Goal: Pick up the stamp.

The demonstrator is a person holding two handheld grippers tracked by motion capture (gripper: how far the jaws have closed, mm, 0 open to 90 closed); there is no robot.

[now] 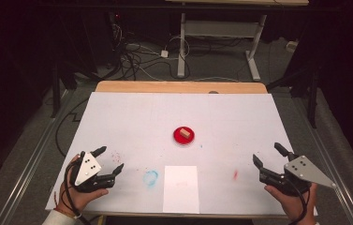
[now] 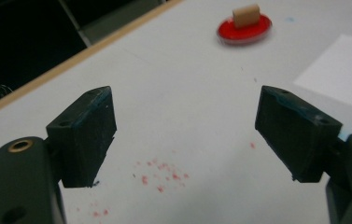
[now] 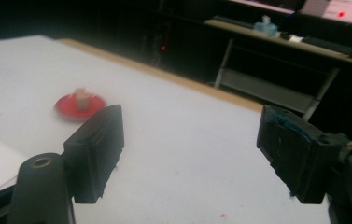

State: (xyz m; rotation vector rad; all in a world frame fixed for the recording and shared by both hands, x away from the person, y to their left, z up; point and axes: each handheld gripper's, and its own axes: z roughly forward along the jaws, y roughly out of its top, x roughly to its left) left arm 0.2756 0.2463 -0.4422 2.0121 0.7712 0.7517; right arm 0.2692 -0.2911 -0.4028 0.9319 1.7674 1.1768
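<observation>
Both grippers released near the front corners, red dish mid-desk

Leftmost, left gripper point(image 1: 111, 159) sits near the front left corner of the desk point(image 1: 118, 117), held in a hand point(image 1: 78, 190) coming in from the front edge. Jaws spread wide, nothing between them. In the left gripper view the two black pads point(image 2: 89, 135) stand well apart over bare white surface, with a scatter of red specks point(image 2: 162, 170) on the desk just ahead of them. Released.

Next, a faint blue ring smudge point(image 1: 150, 177) near the front edge, left of centre. Just beside it to the right lies a white paper sheet point(image 1: 180, 188), touching the front edge, roughly centred.

Behind the sheet, about mid-desk, sits the red dish point(image 1: 184, 136), well apart from both grippers. A small tan block point(image 1: 185, 134) rests on it. Left gripper view shows the same dish point(image 2: 244, 31) with the block point(image 2: 246, 15) upright on top, far ahead of the jaws. Right gripper view has the dish point(image 3: 79, 106) blurred, off to the left beyond its left jaw.

Right of the sheet, a small red smear point(image 1: 235, 175) near the front edge.

Rightmost, right gripper point(image 1: 269, 154) near the front right corner, held in the other hand point(image 1: 293, 199), grey three-cornered plate point(image 1: 307, 169) on top. Jaws wide apart, nothing held; pads point(image 3: 96, 149) in the right gripper view stand far apart over empty white surface. Released.
</observation>
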